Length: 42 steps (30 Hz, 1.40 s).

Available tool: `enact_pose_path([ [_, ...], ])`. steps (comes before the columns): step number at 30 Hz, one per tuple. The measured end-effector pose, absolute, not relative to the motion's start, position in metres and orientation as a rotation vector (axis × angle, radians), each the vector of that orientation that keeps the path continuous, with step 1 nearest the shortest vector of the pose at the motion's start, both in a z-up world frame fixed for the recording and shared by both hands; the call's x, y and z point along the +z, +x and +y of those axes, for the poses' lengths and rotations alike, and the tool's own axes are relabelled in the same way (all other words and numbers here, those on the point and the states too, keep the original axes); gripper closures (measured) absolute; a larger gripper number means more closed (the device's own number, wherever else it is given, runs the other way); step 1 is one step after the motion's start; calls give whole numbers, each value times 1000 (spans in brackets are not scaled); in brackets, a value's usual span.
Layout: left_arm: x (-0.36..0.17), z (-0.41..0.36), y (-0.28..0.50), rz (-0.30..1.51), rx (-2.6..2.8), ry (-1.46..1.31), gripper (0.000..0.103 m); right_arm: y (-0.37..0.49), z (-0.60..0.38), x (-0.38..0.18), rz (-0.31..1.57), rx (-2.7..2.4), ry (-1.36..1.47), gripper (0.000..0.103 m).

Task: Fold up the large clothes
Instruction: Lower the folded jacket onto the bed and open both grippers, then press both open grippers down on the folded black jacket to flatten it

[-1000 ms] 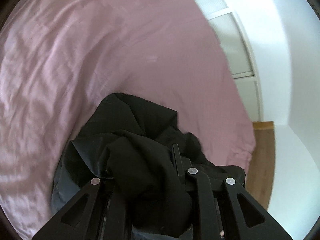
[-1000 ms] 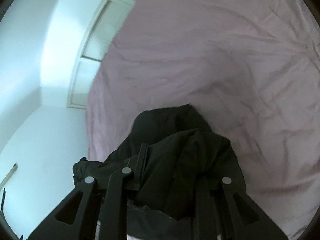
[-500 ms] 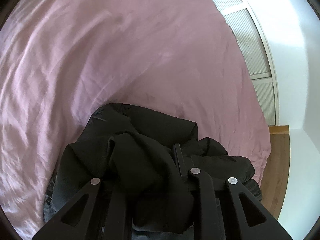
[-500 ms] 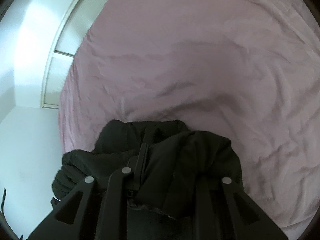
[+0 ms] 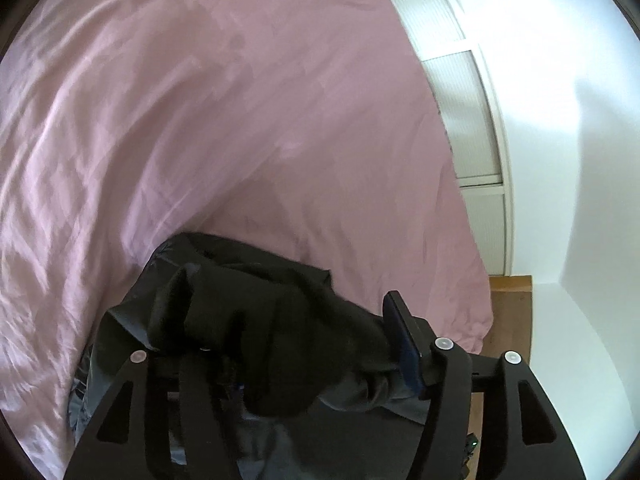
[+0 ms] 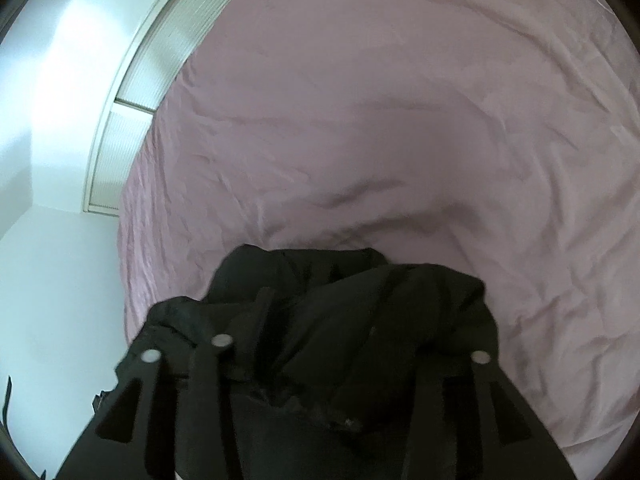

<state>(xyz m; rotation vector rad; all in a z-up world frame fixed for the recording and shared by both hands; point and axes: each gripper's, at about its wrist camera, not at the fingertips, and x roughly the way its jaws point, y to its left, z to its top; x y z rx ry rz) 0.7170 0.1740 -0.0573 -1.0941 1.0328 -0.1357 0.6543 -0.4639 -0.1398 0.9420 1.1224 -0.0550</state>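
Observation:
A large black garment (image 5: 256, 312) is bunched over my left gripper (image 5: 296, 344), above a bed with a pink sheet (image 5: 200, 120). The right finger (image 5: 404, 340) stands apart from the cloth bulk, so the jaws look spread wide; the left finger is hidden under cloth. In the right wrist view the same black garment (image 6: 360, 312) drapes over my right gripper (image 6: 320, 344), which looks shut on a fold of it; its fingertips are hidden by the fabric.
The pink sheet (image 6: 400, 120) covers the whole bed. White wardrobe doors (image 5: 472, 120) and a white wall stand beyond the bed's edge. A strip of wooden floor (image 5: 512, 312) shows beside the bed. The white doors (image 6: 160, 80) also show in the right wrist view.
The left gripper's jaws have spread apart, with the right finger now clear of the cloth. Both grippers have swung slightly, and the garment has shifted with them over the bed.

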Motion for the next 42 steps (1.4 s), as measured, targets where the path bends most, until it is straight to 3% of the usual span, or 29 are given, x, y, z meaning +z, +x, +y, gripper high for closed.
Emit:
enact_pose_path([
  [4,-38,184,716,985,-145,-1112,39,654,-464,-121,1093,-45,923,46],
  [7,-21,197,713,926,-129,-1116,30,652,-467,-105,1064,-39,919,39],
  [11,10,211,704,883,-98,-1050,30,648,-468,-81,1009,-54,870,29],
  [19,50,170,665,914,-90,-720,30,623,-461,-12,901,-31,697,27],
  [26,41,104,616,948,-139,-496,30,584,-406,16,886,50,481,26],
  [42,-27,-43,594,1003,-269,-68,28,537,-242,-47,977,240,148,26],
])
